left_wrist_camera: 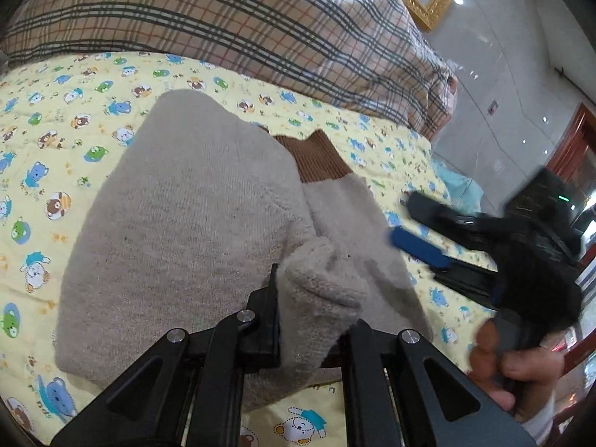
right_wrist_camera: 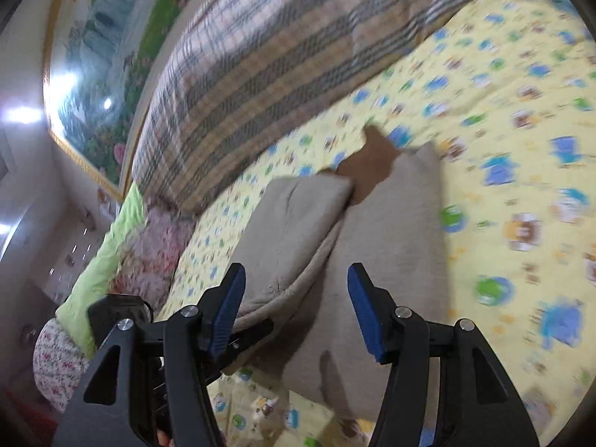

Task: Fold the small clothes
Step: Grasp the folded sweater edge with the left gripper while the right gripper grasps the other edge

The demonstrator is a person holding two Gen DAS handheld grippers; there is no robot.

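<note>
The left gripper (left_wrist_camera: 316, 309) is clamped on a bunched fold of the beige sweater (left_wrist_camera: 178, 223) (brown ribbed collar at its far end), which lies on the yellow cartoon-print quilt (left_wrist_camera: 67, 119) just ahead. The right gripper (right_wrist_camera: 296, 309) hovers above it, jaws apart, empty.

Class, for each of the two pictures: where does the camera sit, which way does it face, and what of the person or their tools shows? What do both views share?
Left wrist view: sits on the left claw, looking down along it at the beige sweater, a fold pinched in it; the right claw and a hand show at right.
Right wrist view: sits on the right claw, open, above the sweater; the left claw shows lower left.
Shared: sweater, yellow bear-print quilt, plaid blanket.
</note>
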